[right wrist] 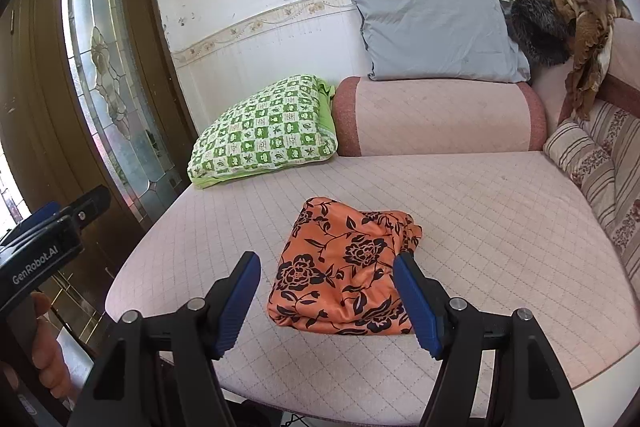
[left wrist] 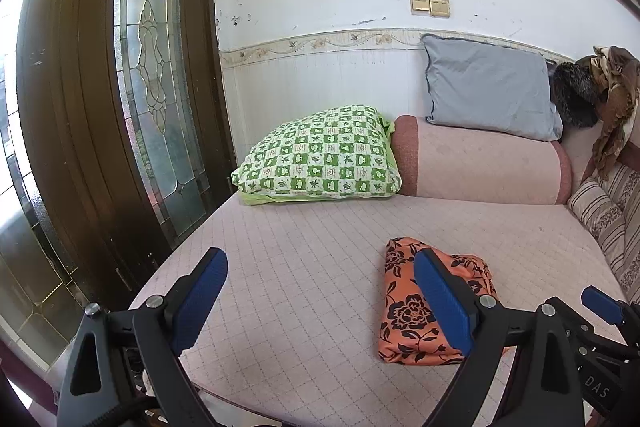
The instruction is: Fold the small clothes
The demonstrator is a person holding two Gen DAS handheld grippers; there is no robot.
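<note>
An orange cloth with black flower print (right wrist: 344, 275) lies folded in a compact bundle on the pink quilted sofa seat (right wrist: 500, 211). It also shows in the left wrist view (left wrist: 404, 311), partly behind the right finger. My right gripper (right wrist: 326, 297) is open and empty, held just in front of the cloth near the seat's front edge. My left gripper (left wrist: 320, 299) is open and empty, to the left of the cloth above the seat (left wrist: 304, 235). The right gripper's tip (left wrist: 600, 301) shows at the left view's right edge.
A green checked pillow (right wrist: 264, 135) lies at the seat's back left. A pink bolster (right wrist: 440, 115) and a grey pillow (right wrist: 436, 35) stand behind. A striped cushion (right wrist: 580, 155) lines the right side. A wooden glass door (left wrist: 132, 87) stands at the left.
</note>
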